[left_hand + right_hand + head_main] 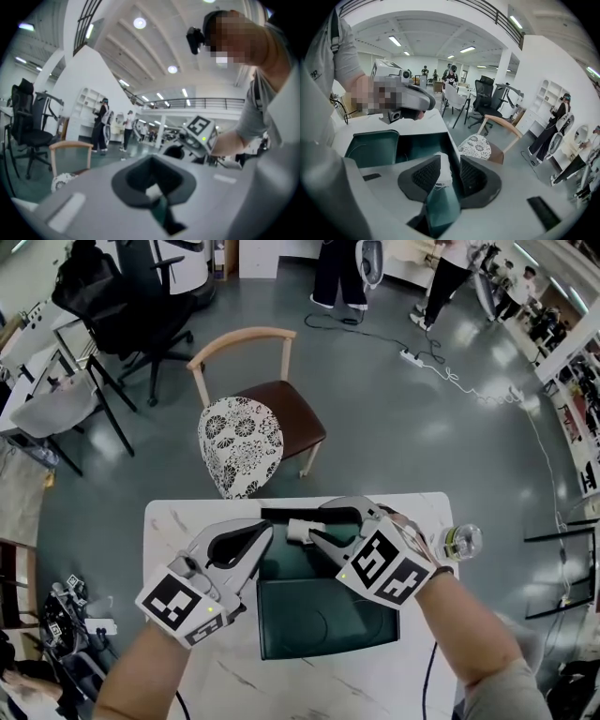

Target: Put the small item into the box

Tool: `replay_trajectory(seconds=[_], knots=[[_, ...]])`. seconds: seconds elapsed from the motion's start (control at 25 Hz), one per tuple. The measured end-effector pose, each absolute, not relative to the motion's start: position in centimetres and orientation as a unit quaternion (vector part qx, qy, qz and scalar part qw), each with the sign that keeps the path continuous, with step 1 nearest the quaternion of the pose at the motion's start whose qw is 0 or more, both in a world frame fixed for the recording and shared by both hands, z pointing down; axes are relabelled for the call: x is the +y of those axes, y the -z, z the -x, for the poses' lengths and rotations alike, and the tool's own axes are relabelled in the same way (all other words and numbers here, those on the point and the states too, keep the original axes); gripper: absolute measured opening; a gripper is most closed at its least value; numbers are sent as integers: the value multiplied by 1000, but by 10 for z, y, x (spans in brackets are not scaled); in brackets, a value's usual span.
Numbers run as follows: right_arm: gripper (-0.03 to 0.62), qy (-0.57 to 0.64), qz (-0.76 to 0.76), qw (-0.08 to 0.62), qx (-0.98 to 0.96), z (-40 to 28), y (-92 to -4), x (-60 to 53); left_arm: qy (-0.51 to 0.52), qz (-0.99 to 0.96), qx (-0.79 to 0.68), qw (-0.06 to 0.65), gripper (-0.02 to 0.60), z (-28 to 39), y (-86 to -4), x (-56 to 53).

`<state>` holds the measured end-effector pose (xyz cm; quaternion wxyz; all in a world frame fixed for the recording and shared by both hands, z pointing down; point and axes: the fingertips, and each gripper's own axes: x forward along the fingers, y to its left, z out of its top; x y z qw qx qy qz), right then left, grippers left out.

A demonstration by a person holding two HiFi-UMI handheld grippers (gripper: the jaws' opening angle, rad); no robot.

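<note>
Reaching in from the left edge of the white counter [169, 521], the left hand-held gripper [262, 532] lies level with its tips at the left rim of the dark green box [281, 563]. Its jaws are drawn together, leaving only a narrow slit through which a sliver of green shows. Whether they pinch the rim itself cannot be told.

The box stands open in the middle of the counter. The deep part is on the far side, and the lid [323, 620] lies flat beside it on the side nearer the person. Beyond the counter's far edge stands a wooden chair [281, 399] with a brown seat, and a black-and-white patterned cushion [241, 446] leans against it.

Over the far part of the open box hangs the small item [300, 531], a white roll with a few loose threads at its lower end. It is clear of the box floor. The right hand-held gripper [314, 532] comes in from the right, tilted downward, and pinches the roll between the ribbed pads of its two jaws. The roll sits near the jaw tips and stands roughly upright in the right gripper view.

Further right, just past the person's right hand, a clear bottle [461, 542] stands at the right edge of the counter.
</note>
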<state>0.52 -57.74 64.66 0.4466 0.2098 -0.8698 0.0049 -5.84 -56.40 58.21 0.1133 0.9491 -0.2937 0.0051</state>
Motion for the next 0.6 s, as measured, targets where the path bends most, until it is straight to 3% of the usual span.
replay_trajectory(seconds=[0.36,0.6], knots=[[18,-5,-273,385,-881,-12,-601,-583,4,-948,-302,102,3,67,-545,-557],[9,-28,-315,320,-893,-22,-551,-583,15,-947,-308,92,3,73,-506,-547]])
